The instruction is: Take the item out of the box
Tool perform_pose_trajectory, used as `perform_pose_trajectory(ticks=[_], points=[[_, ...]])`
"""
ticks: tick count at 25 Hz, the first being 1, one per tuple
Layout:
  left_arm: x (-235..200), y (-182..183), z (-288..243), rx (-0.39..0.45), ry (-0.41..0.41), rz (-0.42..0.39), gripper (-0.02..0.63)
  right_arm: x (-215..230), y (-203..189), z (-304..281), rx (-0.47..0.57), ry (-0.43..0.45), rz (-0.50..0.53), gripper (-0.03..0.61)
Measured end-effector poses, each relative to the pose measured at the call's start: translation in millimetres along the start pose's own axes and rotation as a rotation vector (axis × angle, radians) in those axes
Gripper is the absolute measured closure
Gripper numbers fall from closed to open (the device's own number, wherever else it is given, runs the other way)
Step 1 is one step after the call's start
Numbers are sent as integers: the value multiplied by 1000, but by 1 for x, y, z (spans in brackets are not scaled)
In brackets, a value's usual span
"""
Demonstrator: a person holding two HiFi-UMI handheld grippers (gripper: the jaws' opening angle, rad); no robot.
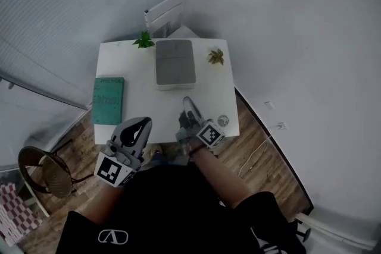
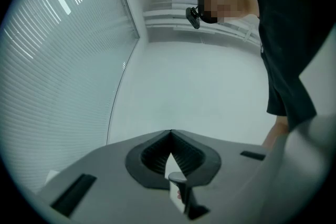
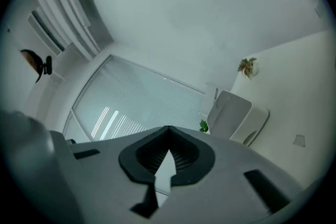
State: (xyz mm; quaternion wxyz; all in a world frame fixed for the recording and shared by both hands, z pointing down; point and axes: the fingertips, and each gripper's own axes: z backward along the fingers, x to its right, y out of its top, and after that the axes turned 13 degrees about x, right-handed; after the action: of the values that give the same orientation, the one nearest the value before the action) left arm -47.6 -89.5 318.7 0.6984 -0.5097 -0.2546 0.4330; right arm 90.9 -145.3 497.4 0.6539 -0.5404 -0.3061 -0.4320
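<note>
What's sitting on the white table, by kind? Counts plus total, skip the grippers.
Grey box: 1
Small plants: 2, one left of the box, one right
Green book: 1
Small round item, too small to identify: 1
Total: 5

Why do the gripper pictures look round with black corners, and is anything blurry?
Wide-angle lenses: the left gripper view bows the window blinds and has a mosaic patch laid over a face; the right gripper view is tilted, with light streaks on its blinds; the head view is evenly lit, the white table free of hard shadows.
</note>
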Motion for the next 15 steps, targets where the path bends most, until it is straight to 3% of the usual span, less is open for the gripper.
perform_pose_trajectory(ticks=[7,13,14,15], points=[[-15,-16,6,-57,66,-1,609,97,-20,-3,28,-197,-182,573],[-26,-38,23,-138,119,0,609,145,-46,-7,46,-287,-349,572],[-26,-46,31,-171,121,7,609,150,-48,-10,51,-278,-377,554],[-26,-53,37,-198,123,13,609,154,-51,-14,55,-263,-408,482]])
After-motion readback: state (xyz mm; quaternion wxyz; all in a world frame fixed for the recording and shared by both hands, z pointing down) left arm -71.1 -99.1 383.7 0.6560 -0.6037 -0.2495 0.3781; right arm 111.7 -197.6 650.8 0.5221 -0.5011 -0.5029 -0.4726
